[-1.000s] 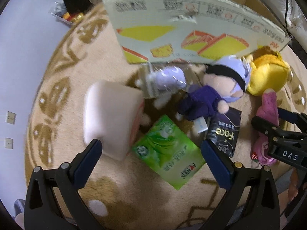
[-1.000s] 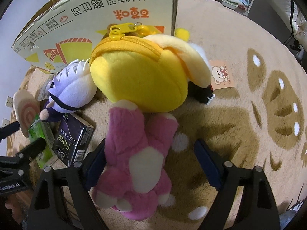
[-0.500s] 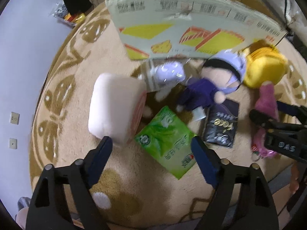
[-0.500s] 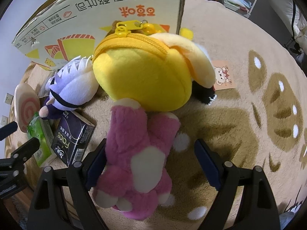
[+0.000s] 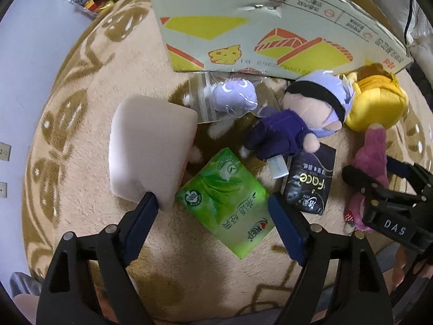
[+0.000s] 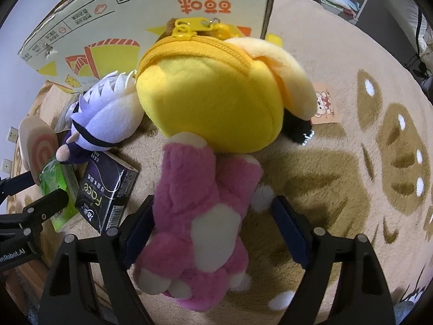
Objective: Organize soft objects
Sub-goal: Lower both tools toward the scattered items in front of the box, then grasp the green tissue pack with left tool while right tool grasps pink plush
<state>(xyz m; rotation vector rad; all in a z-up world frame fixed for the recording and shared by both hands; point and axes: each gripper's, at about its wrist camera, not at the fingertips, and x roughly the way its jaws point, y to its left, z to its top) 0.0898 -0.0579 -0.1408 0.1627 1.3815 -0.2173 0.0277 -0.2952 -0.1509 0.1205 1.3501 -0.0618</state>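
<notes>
Soft toys and tissue packs lie scattered on a plush beige rug (image 5: 89, 124) with brown paw and bone motifs, at the foot of a printed cardboard box (image 5: 243, 27).

Left gripper (image 5: 213, 211): jaws apart, astride the near end of a green tissue pack (image 5: 224, 200), crinkly glossy film, flat rectangle. Neither pad presses on it. The left finger's tip sits right at the corner of a pink roll-cake cushion (image 5: 148, 154), a smooth blocky foam shape; contact cannot be told.

Right gripper (image 6: 213, 216): jaws closing, a shaggy pink plush bear (image 6: 203, 222) lying between them. Its left side is against or just beside the left pad; the right pad stands off it with rug showing between.

Outward: a dark boxy tissue pack (image 5: 311, 181) with glossy wrap lies beside the green one. A purple-clad doll (image 5: 292, 127) with a lilac felt-spiked head lies touching a round yellow fleece pouch (image 6: 213, 100) with a zipper along its top. A small lilac plush in a clear zip bag (image 5: 232, 97) lies at the box's base.

Hidden: a black item under the pouch's cream flap, mostly covered, is not identifiable. The bear's head is tucked under the pouch.

Room: open rug to the right of the bear and to the left of the cushion; the box walls off the far side.
</notes>
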